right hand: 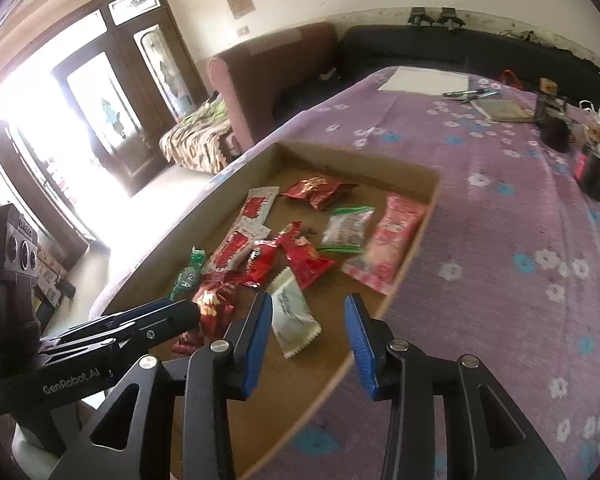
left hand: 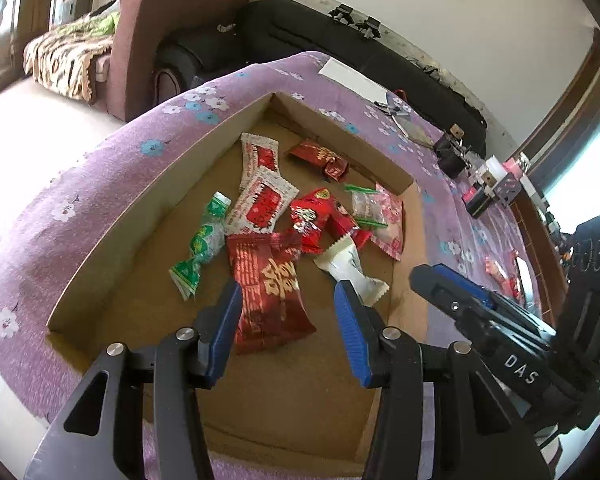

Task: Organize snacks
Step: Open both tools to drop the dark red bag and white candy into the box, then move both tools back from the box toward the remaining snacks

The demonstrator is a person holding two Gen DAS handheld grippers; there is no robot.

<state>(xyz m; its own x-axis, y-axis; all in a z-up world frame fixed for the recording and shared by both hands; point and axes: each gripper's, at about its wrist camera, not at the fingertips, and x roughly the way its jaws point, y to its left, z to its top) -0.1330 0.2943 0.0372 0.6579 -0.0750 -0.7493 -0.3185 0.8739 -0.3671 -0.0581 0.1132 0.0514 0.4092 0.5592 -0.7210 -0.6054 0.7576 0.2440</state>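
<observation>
Centre of both frames: snacks (left hand: 292, 216) are lying loose in a tray (left hand: 148, 216), gathered for sorting. Left gripper (left hand: 288, 320) is hovering spread over the red packet (left hand: 268, 292); right gripper (right hand: 308, 332) is hovering spread, empty, beside the white packet (right hand: 292, 316).

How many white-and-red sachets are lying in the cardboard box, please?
2, both near the cardboard box's left wall: the far sachet and the near sachet, ends overlapping. Others might hide under the pile.
</observation>
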